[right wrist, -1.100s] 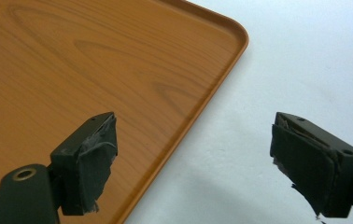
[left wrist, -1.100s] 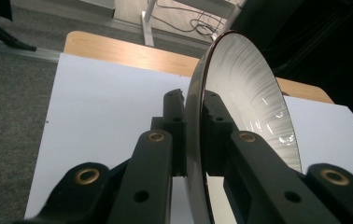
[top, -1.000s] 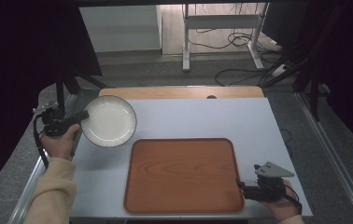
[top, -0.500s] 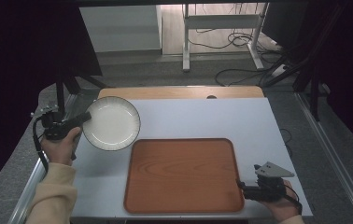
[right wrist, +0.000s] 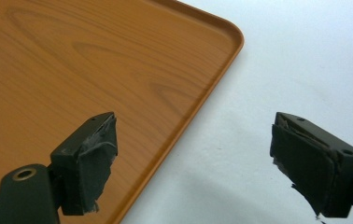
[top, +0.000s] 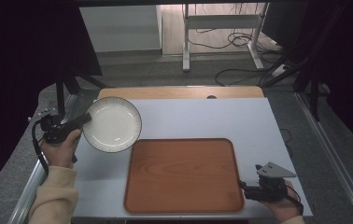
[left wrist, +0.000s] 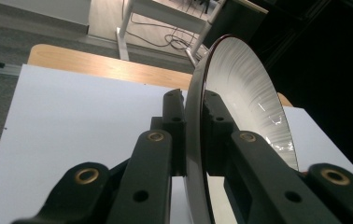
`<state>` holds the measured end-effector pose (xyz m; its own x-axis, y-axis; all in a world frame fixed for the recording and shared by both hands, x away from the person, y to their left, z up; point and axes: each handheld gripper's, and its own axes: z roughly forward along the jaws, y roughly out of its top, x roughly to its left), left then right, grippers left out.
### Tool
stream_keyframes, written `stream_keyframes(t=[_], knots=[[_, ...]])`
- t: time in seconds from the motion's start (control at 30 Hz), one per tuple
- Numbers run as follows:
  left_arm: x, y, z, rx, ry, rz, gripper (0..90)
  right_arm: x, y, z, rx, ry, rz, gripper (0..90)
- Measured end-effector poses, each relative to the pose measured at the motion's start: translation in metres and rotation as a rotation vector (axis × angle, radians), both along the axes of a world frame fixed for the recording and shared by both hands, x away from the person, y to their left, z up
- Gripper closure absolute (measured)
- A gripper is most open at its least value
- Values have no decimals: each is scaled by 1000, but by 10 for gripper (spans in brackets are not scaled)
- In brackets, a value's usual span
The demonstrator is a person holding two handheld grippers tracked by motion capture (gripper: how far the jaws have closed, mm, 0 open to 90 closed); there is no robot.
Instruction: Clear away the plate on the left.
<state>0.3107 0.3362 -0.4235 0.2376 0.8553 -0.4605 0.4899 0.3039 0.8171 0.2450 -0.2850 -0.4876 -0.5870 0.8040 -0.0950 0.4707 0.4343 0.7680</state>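
Note:
A white plate (top: 112, 123) with a dark ribbed rim hangs tilted above the table's left side, over the tray's far left corner. My left gripper (top: 85, 119) is shut on the plate's left rim; in the left gripper view its jaws clamp the plate (left wrist: 240, 98) edge-on, gripper (left wrist: 192, 126). A wooden tray (top: 182, 173) lies on the white table top (top: 202, 119), near the front. My right gripper (top: 241, 185) rests at the tray's front right corner, open, straddling the tray's rim (right wrist: 191, 116), gripper (right wrist: 193, 154).
A bare strip of wooden table (top: 179, 92) runs along the far edge. Metal rails (top: 333, 154) flank the table. A desk frame and cables (top: 230, 42) stand on the floor beyond.
My left gripper has lifted the plate off the table, moved it right toward the tray and tilted it. The right gripper has stayed put.

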Motion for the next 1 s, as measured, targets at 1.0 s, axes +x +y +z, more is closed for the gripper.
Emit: stream_keyframes(t=[1.0], knots=[[-13,-30,4,15,-11,-101,820,1,-2,1,1,-8,-14,148]])
